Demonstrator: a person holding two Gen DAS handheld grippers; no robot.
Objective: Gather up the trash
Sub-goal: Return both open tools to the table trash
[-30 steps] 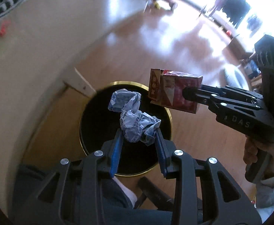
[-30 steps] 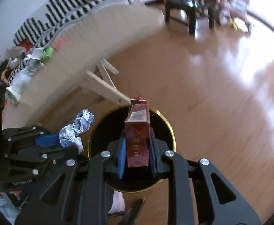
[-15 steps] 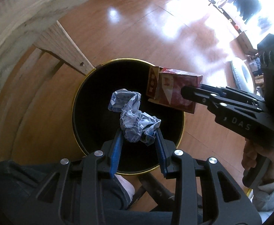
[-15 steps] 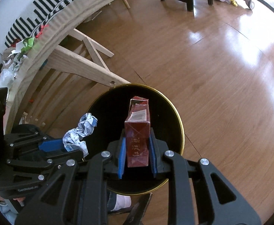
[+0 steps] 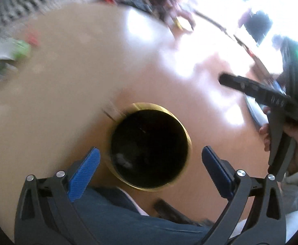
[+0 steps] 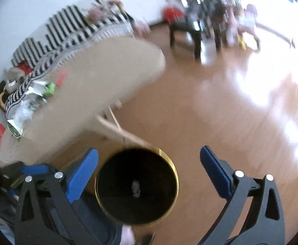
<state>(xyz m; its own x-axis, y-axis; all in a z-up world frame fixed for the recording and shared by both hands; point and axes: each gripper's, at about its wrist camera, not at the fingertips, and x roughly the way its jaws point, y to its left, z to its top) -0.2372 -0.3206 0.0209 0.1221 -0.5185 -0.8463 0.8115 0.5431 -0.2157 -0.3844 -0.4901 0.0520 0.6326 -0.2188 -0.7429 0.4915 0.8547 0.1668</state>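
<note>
A black trash bin with a gold rim (image 5: pixel 186 131) stands on the wooden floor below both grippers; it also shows in the right wrist view (image 6: pixel 174 168). A pale crumpled scrap (image 5: pixel 123 160) lies inside it, seen faintly in the right wrist view (image 6: pixel 136 187). My left gripper (image 5: pixel 151 157) is open and empty above the bin. My right gripper (image 6: pixel 149 159) is open and empty too; in the left wrist view it (image 5: pixel 250 86) is raised at the right. More trash (image 6: pixel 32 94) lies on the beige table (image 6: pixel 100 77).
The table's wooden legs (image 6: pixel 116 128) stand just beside the bin. A striped sofa (image 6: pixel 67 28) is behind the table. A dark stool (image 6: pixel 186 34) stands far back. My leg in blue trousers (image 5: pixel 128 218) is below the bin. Both views are motion-blurred.
Both grippers opened and let go: the crumpled paper and the red box dropped into the bin. Both grippers rose and pulled back from the bin.
</note>
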